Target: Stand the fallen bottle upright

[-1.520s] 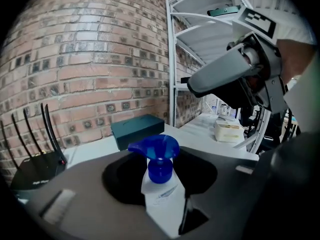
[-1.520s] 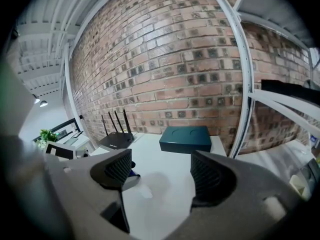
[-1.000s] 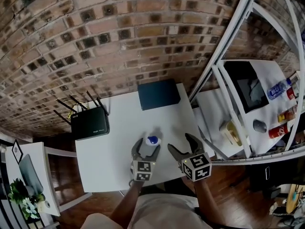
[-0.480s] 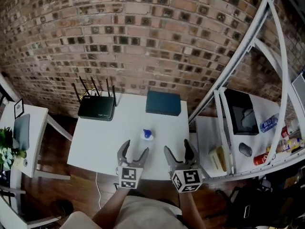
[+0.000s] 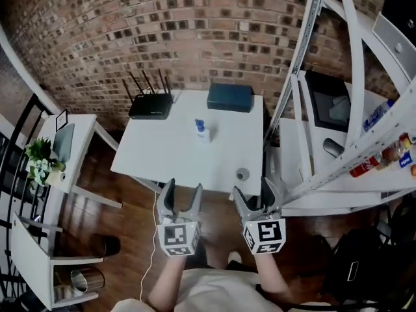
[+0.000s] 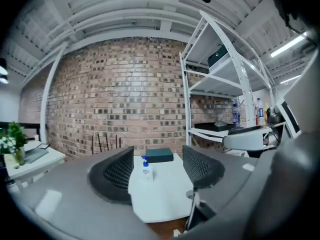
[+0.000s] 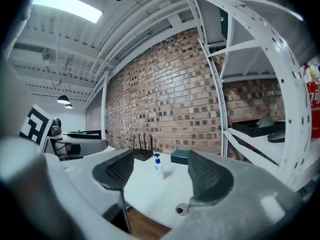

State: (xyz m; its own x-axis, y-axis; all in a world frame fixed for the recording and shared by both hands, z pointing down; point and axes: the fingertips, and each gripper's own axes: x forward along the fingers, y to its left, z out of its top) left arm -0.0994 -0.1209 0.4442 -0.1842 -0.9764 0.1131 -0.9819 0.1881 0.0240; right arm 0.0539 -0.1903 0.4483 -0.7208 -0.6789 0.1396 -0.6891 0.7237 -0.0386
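Note:
A small clear bottle with a blue pump top stands upright near the middle of the white table. It also shows between the jaws in the left gripper view, bottle, and in the right gripper view, bottle, far ahead of both. My left gripper and right gripper hang over the wooden floor, short of the table's near edge. Both are open with nothing between the jaws. The left jaws have just been closing, on nothing.
A black router with antennas and a dark box sit at the table's far edge by the brick wall. A white shelf rack stands at the right. A side table with a plant is at the left.
Both grippers have drawn back from the bottle and off the table, towards the person. The bottle has stayed upright where it was, and the left jaws look narrower.

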